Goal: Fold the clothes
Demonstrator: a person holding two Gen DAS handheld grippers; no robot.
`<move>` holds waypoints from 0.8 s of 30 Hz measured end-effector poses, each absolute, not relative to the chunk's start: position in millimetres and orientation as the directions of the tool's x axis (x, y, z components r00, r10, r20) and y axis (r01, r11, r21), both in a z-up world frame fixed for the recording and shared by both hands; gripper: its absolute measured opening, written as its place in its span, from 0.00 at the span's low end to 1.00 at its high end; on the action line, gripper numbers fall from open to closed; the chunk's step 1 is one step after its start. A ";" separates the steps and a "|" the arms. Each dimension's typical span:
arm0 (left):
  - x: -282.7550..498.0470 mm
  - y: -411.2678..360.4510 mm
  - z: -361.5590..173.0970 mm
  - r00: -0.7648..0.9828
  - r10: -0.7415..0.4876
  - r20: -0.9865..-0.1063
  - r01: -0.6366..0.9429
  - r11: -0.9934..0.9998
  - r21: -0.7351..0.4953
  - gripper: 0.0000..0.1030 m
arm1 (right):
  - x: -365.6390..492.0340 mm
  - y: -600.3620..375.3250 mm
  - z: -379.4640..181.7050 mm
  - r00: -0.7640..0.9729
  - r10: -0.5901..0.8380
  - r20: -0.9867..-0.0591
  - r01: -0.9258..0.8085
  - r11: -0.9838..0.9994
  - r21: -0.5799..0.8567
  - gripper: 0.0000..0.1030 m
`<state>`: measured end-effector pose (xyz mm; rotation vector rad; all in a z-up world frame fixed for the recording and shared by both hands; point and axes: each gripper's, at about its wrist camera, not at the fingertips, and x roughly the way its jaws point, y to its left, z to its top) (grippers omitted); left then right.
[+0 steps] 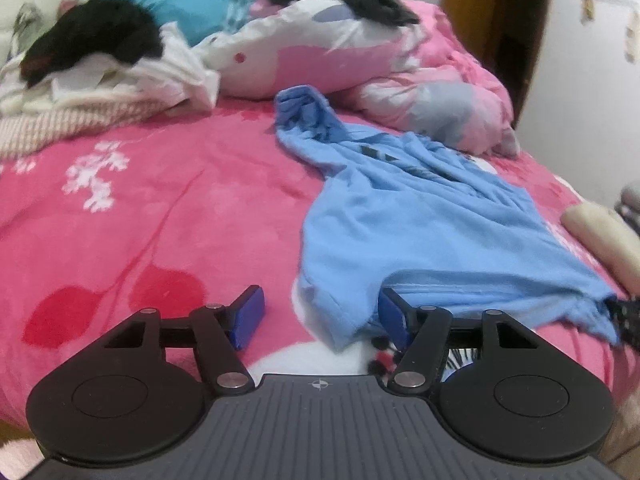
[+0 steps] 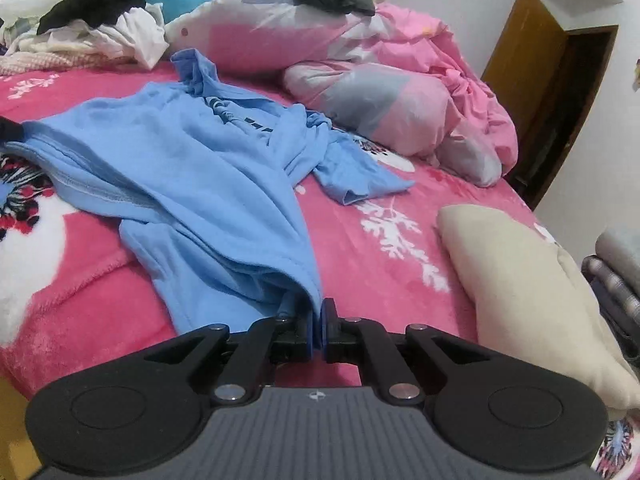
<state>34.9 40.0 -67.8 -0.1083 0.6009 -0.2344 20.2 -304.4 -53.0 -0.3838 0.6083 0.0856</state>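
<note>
A light blue T-shirt [image 1: 420, 220] lies crumpled on the pink flowered blanket [image 1: 160, 220], collar toward the far side and hem toward me. My left gripper [image 1: 320, 316] stands open at the hem's left corner. A flap of the hem hangs between its blue pads; the right pad [image 1: 390, 316] sits against the cloth and the left pad is bare. In the right wrist view the same T-shirt [image 2: 192, 160] runs down to my right gripper [image 2: 317, 324], which is shut on the hem's other corner, with a thin fold of blue cloth pinched between the pads.
A rolled pink and white duvet [image 2: 400, 60] lies behind the shirt. A heap of black, white and turquoise clothes [image 2: 100, 28] sits at the far left. A cream pillow [image 2: 532, 300] rests at the bed's right edge. A wooden door [image 2: 560, 80] stands beyond.
</note>
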 end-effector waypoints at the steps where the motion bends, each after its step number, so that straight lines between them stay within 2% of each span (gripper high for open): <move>1: 34.1 36.9 -69.1 0.803 -0.242 -0.544 0.192 0.970 -0.149 0.61 | 22.1 -306.9 -51.9 0.816 -0.027 -0.578 -0.187 0.933 -0.306 0.04; 3: 33.3 31.9 -70.6 0.808 -0.233 -0.541 0.195 0.972 -0.127 0.59 | 24.3 -312.3 -49.6 0.808 -0.014 -0.589 -0.176 0.948 -0.264 0.05; 7: 25.4 28.6 -67.5 0.813 -0.253 -0.525 0.215 0.967 -0.133 0.60 | 17.9 -324.6 -33.1 0.820 -0.003 -0.572 -0.129 0.973 -0.190 0.23; 11: 14.5 33.8 -65.0 0.813 -0.276 -0.513 0.213 0.961 -0.178 0.59 | 1.0 -336.0 -8.1 0.859 0.089 -0.505 -0.132 0.990 -0.050 0.39; 15: 20.3 44.6 -69.0 0.801 -0.309 -0.512 0.171 0.939 -0.298 0.55 | -0.5 -335.3 -0.5 0.868 0.132 -0.478 -0.150 0.989 -0.001 0.44; 18: 31.5 50.1 -73.1 0.799 -0.317 -0.511 0.123 0.918 -0.377 0.40 | 8.3 -333.0 -7.5 0.854 0.105 -0.509 -0.123 0.992 -0.001 0.44; 20: 37.3 52.9 -75.7 0.797 -0.325 -0.510 0.097 0.901 -0.422 0.15 | 12.0 -334.3 -15.0 0.841 0.097 -0.533 -0.101 0.995 0.022 0.44; 21: 38.4 54.6 -76.5 0.792 -0.334 -0.511 0.087 0.890 -0.448 0.09 | 13.3 -335.5 -18.7 0.833 0.099 -0.544 -0.093 0.995 0.038 0.43; 24: 37.0 61.9 -74.9 0.791 -0.355 -0.499 0.062 0.857 -0.512 0.05 | 10.9 -334.1 -28.0 0.814 0.101 -0.572 -0.083 0.995 0.058 0.43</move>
